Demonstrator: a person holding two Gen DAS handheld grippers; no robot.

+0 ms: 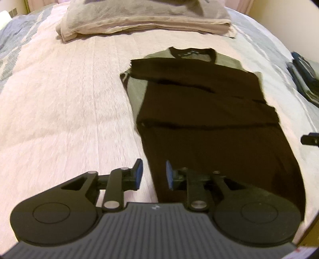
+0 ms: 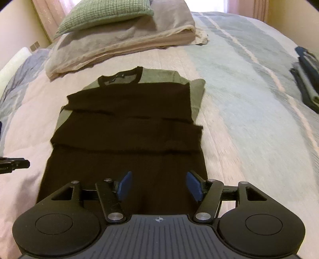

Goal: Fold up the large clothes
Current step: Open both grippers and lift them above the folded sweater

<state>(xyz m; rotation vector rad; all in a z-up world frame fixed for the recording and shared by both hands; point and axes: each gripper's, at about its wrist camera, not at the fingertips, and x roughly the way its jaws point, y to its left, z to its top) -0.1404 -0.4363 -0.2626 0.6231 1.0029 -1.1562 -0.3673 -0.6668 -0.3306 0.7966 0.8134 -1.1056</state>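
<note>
Soft, limp black-and-grey sweater (image 2: 127, 127) flat mid-bed (image 2: 239, 99), probably light, sags if lifted; pinch both near-hem corners; left gripper (image 1: 152, 174) and right gripper (image 2: 159, 186) parted, empty.

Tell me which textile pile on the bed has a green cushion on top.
The beige folded blanket stack at the far end carries the green cushion; the black-and-olive garment doesn't.

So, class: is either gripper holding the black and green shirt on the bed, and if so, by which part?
Nothing is held. The left gripper and right gripper are both open above the shirt, pads clear of it.
</note>
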